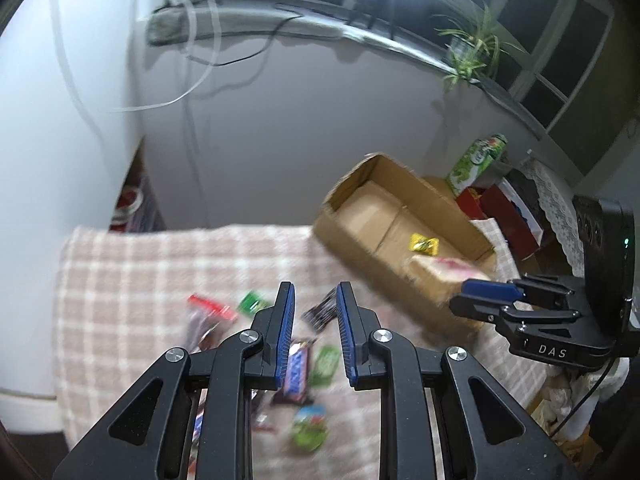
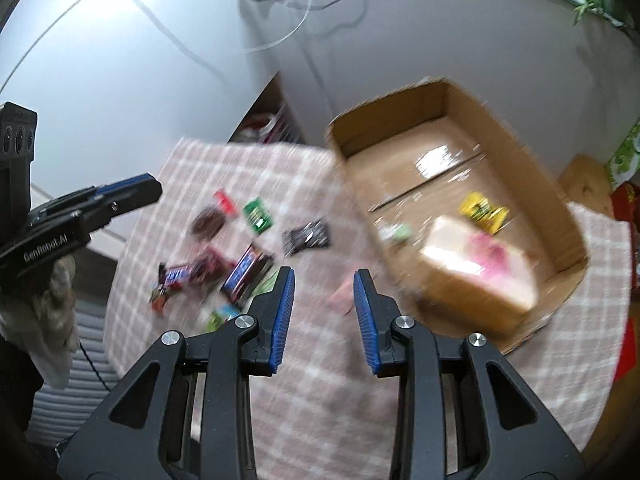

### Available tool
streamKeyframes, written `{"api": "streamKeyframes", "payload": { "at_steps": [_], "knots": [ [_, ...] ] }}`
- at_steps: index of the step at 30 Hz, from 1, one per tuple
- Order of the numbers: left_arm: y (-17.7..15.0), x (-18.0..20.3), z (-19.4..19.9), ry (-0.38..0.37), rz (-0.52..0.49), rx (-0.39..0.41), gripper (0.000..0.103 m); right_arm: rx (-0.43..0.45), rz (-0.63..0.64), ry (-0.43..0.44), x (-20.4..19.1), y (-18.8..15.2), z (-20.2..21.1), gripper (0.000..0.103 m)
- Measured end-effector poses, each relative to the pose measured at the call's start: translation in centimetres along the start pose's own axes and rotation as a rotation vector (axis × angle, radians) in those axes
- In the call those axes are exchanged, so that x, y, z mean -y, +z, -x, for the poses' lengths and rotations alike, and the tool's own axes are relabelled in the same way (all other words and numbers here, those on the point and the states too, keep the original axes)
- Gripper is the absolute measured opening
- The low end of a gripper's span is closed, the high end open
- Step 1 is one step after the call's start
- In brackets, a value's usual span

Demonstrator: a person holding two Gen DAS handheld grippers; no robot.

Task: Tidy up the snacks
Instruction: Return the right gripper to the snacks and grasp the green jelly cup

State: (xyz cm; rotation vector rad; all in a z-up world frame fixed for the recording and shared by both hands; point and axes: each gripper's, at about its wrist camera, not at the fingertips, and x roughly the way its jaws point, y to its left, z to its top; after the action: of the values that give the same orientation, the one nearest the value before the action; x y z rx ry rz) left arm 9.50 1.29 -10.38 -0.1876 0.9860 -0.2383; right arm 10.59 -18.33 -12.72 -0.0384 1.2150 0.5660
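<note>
Snacks lay scattered on the checked pink-and-white cloth (image 2: 320, 360), and both views were smeared by motion blur. Farthest left in the right wrist view the left gripper (image 2: 154, 189) reached in from the edge, seen side-on so its opening could not be judged there; the left wrist view showed its blue pads parted by a narrow gap with nothing between them, above the loose pile. Next came the pile itself: a red-tipped wrapper beside a round brown snack (image 2: 208, 222), a small green packet (image 2: 258, 215), a black packet (image 2: 307, 237), two blue-labelled chocolate bars (image 2: 245, 274) and a green pouch (image 1: 309, 432) nearest the camera. Only the left wrist view showed that pouch plainly; the right wrist view hid most of it behind its own fingers. The right gripper (image 2: 324, 280) hung over bare cloth with its jaws apart and empty, a pinkish blur just beyond its right finger. To the right stood the open cardboard box (image 2: 568, 216), holding a yellow packet (image 2: 483, 207), a tan pack with pink print (image 2: 480, 268) and a small green item, too blurred to name. The left wrist view alone showed a tall green carton (image 1: 476, 160) and red boxes behind the cardboard box, and a plant on the sill
</note>
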Motion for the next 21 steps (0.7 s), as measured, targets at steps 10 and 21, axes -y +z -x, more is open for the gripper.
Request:
{"api": "streamKeyframes", "payload": {
  "at_steps": [10, 21],
  "knots": [
    [-7.2, -6.4, 2.5, 0.069, 0.187, -0.041, 0.020, -0.107, 0.016, 0.033, -2.5, -2.8, -4.3, 0.033],
    [-13.0, -9.4, 2.3, 0.143, 0.233, -0.132, 0.030, -0.189, -0.008, 0.098, -5.1, -4.8, -7.5, 0.033]
  ]
}}
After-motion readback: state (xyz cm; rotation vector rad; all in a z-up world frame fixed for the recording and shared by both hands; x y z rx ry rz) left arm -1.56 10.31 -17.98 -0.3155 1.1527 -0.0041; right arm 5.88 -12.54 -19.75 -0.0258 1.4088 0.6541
